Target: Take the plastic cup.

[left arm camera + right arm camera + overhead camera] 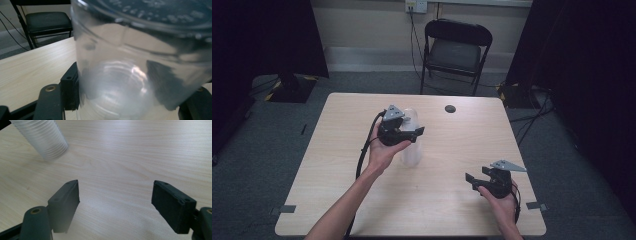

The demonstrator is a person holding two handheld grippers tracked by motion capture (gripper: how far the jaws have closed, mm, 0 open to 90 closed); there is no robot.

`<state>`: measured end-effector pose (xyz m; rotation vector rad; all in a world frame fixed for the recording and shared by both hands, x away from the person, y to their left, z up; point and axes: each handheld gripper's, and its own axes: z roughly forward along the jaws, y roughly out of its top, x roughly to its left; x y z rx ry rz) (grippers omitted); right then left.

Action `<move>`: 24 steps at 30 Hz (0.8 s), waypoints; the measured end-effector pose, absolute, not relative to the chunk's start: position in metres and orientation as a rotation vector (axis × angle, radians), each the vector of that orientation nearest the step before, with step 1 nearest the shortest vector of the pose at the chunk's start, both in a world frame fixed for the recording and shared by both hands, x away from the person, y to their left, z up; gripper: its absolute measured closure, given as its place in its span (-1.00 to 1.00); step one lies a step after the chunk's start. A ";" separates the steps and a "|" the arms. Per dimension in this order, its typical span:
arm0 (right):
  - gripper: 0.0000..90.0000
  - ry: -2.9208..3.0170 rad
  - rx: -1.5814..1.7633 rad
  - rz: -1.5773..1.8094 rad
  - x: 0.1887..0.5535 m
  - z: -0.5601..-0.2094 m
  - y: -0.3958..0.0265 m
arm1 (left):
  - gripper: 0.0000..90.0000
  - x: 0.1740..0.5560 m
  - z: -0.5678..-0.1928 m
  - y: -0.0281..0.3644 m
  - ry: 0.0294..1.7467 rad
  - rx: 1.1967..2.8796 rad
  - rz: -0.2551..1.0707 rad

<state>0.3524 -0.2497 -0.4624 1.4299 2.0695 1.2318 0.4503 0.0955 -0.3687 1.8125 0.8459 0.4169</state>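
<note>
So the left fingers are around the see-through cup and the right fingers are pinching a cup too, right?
Not quite. The left gripper is around the see-through cup, but the right gripper pinches nothing: the right gripper view shows open fingers over bare table.

Clear ribbed plastic cup [412, 142], upright, mid-table, slightly left of centre

Surface: a pale wood-grain tabletop [337, 165] with rounded corners.
Cup: a clear ribbed plastic cup [412, 145] stands near the middle, a little toward the left edge.
Disc: a small dark round disc [450, 108] lies near the far edge.
</note>
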 end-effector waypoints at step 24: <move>-0.51 2.073 1.427 1.233 0.353 -0.463 -0.249 | -0.21 0.442 -0.342 0.102 0.828 1.723 0.444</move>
